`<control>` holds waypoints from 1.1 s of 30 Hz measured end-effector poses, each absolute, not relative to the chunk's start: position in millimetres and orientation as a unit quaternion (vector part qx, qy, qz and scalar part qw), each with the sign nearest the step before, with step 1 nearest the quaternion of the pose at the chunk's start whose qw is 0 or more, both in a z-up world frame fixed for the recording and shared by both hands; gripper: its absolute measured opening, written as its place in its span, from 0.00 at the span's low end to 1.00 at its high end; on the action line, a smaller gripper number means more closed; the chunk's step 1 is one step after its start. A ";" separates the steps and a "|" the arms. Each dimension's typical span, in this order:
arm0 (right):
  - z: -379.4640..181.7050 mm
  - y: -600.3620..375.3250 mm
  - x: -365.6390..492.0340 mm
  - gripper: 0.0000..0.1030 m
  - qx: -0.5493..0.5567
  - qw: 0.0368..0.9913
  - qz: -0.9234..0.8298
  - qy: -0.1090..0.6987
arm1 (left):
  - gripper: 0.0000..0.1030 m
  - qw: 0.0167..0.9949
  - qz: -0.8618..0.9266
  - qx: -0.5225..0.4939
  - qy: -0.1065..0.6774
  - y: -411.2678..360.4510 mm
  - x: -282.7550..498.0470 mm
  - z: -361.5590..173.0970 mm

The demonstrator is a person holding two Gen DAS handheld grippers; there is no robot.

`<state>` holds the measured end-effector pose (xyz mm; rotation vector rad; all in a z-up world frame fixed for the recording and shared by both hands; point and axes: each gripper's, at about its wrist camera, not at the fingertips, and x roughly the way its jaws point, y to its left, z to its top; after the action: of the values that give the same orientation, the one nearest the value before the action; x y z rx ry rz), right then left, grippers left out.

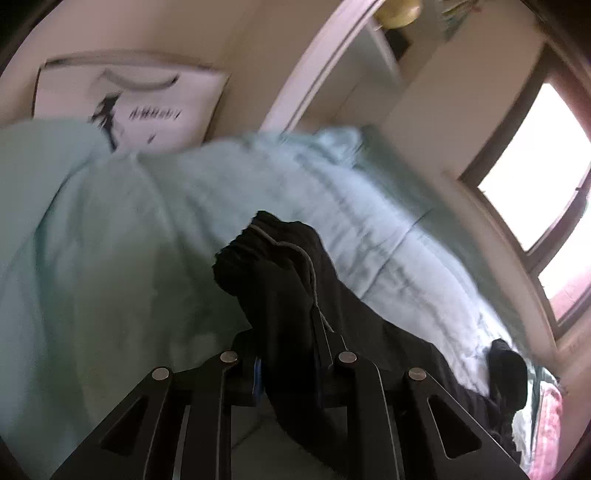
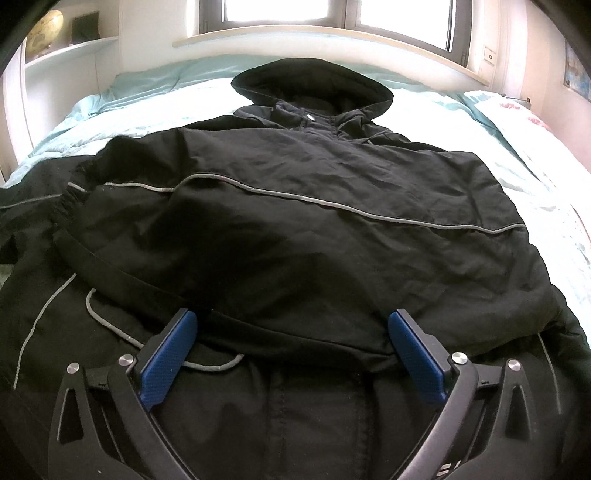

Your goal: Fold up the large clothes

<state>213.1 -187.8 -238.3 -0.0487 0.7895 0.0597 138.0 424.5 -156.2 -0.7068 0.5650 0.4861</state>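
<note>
A black hooded jacket point(image 2: 295, 184) with thin grey piping lies spread on the bed, its hood point(image 2: 314, 79) toward the window. One side is folded over the body. My right gripper point(image 2: 291, 332) hovers low over the near edge of that fold, its jaws wide open and its blue pads point(image 2: 170, 354) apart from the cloth. In the left wrist view my left gripper point(image 1: 286, 350) is shut on a bunched end of the jacket point(image 1: 273, 273). That cloth sticks up past the fingers and hides their tips.
A pale green quilt point(image 1: 147, 221) covers the bed point(image 2: 461, 122). The window point(image 2: 295, 11) is behind the headboard ledge. A shelf with a globe point(image 2: 46, 26) stands at the left. A poster point(image 1: 125, 99) hangs on the wall. Pink cloth point(image 1: 546, 424) lies at the bed's edge.
</note>
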 end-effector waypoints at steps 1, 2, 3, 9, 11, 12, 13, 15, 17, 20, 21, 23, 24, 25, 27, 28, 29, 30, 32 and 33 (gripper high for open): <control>-238.1 -187.7 213.1 1.00 -0.024 0.922 0.029 0.384 | 0.19 0.863 0.245 -0.331 0.293 426.2 144.2 -165.4; -237.8 -187.7 212.5 1.00 -0.026 0.923 0.025 0.384 | 0.19 0.855 0.259 -0.318 0.318 425.4 151.6 -176.2; -237.6 -188.1 212.4 1.00 -0.025 0.923 0.025 0.384 | 0.19 0.846 0.274 -0.302 0.344 423.4 159.3 -189.2; -237.8 -187.9 211.9 1.00 -0.025 0.923 0.026 0.384 | 0.19 0.876 0.253 -0.273 0.307 402.9 147.6 -175.1; -237.8 -188.2 211.7 1.00 -0.025 0.923 0.026 0.384 | 0.19 0.898 0.224 -0.259 0.275 384.6 138.9 -150.9; -237.7 -188.2 211.4 1.00 -0.025 0.923 0.026 0.384 | 0.19 0.911 0.210 -0.241 0.262 370.8 135.5 -135.3; -237.4 -188.1 211.1 1.00 -0.025 0.923 0.026 0.384 | 0.19 0.921 0.194 -0.224 0.253 356.0 132.6 -121.0; -236.5 -188.5 209.9 1.00 -0.026 0.923 0.025 0.383 | 0.19 0.941 0.140 -0.202 0.231 319.9 128.0 -91.4; -232.3 -190.4 207.4 1.00 -0.023 0.923 0.024 0.383 | 0.19 0.954 0.095 -0.184 0.217 289.6 126.1 -71.1; -220.2 -200.5 197.9 1.00 0.003 0.925 0.032 0.380 | 0.19 0.967 0.030 -0.155 0.202 236.5 125.7 -42.9; -215.7 -205.6 193.2 1.00 0.016 0.925 0.035 0.377 | 0.19 0.969 0.007 -0.144 0.199 213.6 127.7 -34.6; -205.6 -221.2 181.0 1.00 0.055 0.926 0.042 0.371 | 0.19 0.971 -0.023 -0.128 0.200 182.5 132.6 -26.4; -201.0 -230.0 175.0 1.00 0.075 0.925 0.045 0.370 | 0.19 0.973 -0.041 -0.114 0.199 159.1 136.6 -21.6; -197.4 -236.3 170.3 1.00 0.089 0.924 0.048 0.369 | 0.19 0.973 -0.051 -0.107 0.198 146.4 139.9 -18.9; -189.0 -251.9 159.3 1.00 0.121 0.922 0.054 0.364 | 0.19 0.971 -0.085 -0.098 0.202 112.9 149.0 -15.3; -184.5 -259.2 153.7 1.00 0.134 0.922 0.058 0.360 | 0.19 0.968 -0.105 -0.096 0.206 96.1 154.6 -15.4; -178.7 -265.3 147.9 1.00 0.139 0.924 0.060 0.352 | 0.19 0.965 -0.123 -0.094 0.211 80.1 158.7 -16.4; -172.5 -268.9 143.2 1.00 0.133 0.927 0.058 0.345 | 0.19 0.961 -0.142 -0.085 0.220 56.5 164.4 -20.5; -163.1 -270.6 138.0 1.00 0.112 0.932 0.054 0.340 | 0.19 0.955 -0.165 -0.069 0.238 23.5 173.6 -32.7; -159.2 -270.8 135.6 1.00 0.101 0.935 0.052 0.337 | 0.19 0.948 -0.181 -0.058 0.255 0.3 181.2 -44.3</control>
<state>135.6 -270.8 -159.2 0.2066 0.6892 0.1062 181.2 0.3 -44.3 -0.1178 0.5182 -0.3686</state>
